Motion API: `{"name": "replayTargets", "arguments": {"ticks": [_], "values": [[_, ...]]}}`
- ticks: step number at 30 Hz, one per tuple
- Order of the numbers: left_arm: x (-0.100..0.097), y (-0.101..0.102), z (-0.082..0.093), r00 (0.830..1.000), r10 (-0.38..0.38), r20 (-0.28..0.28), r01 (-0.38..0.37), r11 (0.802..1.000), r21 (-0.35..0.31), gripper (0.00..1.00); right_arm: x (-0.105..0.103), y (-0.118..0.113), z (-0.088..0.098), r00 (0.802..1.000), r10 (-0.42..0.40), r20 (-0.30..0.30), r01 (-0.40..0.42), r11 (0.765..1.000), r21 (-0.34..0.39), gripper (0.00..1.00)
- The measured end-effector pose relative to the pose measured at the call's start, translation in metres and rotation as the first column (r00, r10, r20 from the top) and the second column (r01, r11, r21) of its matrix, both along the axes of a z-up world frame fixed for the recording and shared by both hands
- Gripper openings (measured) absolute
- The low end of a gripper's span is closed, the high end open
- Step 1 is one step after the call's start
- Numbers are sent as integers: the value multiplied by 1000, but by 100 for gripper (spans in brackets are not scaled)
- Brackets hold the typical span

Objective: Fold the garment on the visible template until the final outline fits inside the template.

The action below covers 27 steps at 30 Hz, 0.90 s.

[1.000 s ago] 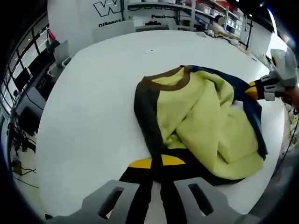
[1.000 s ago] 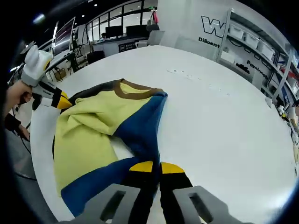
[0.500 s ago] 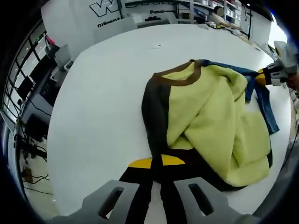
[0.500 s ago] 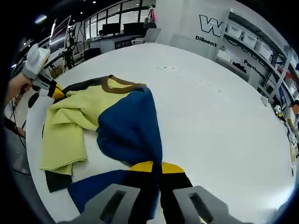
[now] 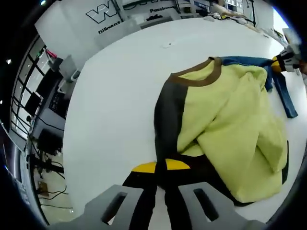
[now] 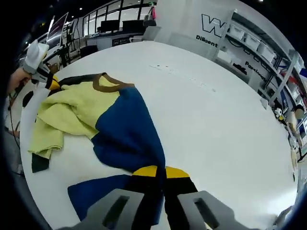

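Note:
A garment of yellow-green (image 5: 225,115), dark brown (image 5: 165,120) and blue (image 6: 127,132) panels with a brown collar (image 5: 199,79) lies crumpled on the white table (image 5: 115,96). My left gripper (image 5: 160,168) is shut on the dark brown part at the near edge. My right gripper (image 6: 160,171) is shut on the blue part; it also shows far right in the left gripper view, as the right gripper (image 5: 283,62) holding a blue strip. In the right gripper view the left gripper (image 6: 45,81) shows at far left, held by a hand (image 6: 17,79).
The white table (image 6: 216,124) is broad around the garment. Desks with monitors (image 5: 33,96) stand beyond its edge, and shelving (image 6: 268,52) lines a wall with lettering (image 6: 213,26). No template outline is discernible on the table.
The two grippers have drawn apart, stretching the garment. The blue panel now lies spread flatter and the yellow-green part is pulled toward the left gripper.

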<state>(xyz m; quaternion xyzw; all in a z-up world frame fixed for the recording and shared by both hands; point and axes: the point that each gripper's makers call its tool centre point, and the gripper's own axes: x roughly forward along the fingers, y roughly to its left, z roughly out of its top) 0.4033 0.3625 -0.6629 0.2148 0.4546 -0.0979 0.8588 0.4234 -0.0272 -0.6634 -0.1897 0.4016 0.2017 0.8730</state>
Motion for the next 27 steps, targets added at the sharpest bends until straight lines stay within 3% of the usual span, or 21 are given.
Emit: {"name": "replayTargets", "arguments": {"ticks": [5, 9, 13, 15, 23, 27], "values": [[3, 5, 1, 1000, 3, 5, -3, 1000, -12, 6, 5, -13, 1, 999, -36, 9, 36, 999, 5, 0], [9, 1, 4, 999, -32, 40, 32, 999, 11, 8, 6, -9, -1, 1000, -14, -1, 14, 1000, 6, 0], [7, 1, 5, 999, -22, 48, 20, 1000, 24, 15, 5, -6, -1, 999, -38, -10, 38, 999, 34, 0], [0, -2, 1, 1000, 1, 17, -1, 999, -35, 23, 3, -4, 1, 999, -39, -12, 40, 998, 49, 1], [-10, -5, 12, 996, 68, 55, -60, 987, -147, 40, -11, 10, 11, 999, -55, -3, 54, 990, 132, 28], [-16, -10, 17, 991, 106, 81, -89, 977, -193, 53, -23, 25, 16, 999, -45, -3, 45, 985, 166, 42]]}}
